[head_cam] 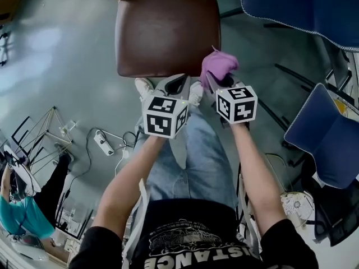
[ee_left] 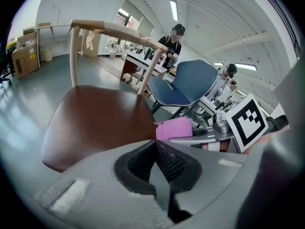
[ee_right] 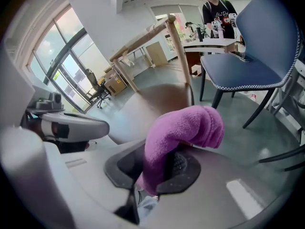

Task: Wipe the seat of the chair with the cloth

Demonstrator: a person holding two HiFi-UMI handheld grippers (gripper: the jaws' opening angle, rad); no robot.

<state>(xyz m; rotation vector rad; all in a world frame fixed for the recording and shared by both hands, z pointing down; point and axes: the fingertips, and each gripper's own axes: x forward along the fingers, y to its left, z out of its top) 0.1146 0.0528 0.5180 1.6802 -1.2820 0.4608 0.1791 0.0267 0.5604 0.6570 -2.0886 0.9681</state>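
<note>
right tongs (head_cam: 217, 82) pinching purple cloth (head_cam: 219, 66), held at near right corner of chair seat (head_cam: 167, 32), seemingly not touching. left tongs (head_cam: 175, 86) pressed together, empty. wiping seems not started; whole seat left.

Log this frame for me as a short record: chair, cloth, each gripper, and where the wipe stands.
chair seat: brown, padded, nothing lying on it
cloth: purple, bunched, over the seat's near right corner
right gripper: fingers shut on the cloth
left gripper: fingers together, nothing between them, at the seat's near edge
wipe: cannot tell whether the cloth touches the seat
surroundings: blue chairs to the right
</note>
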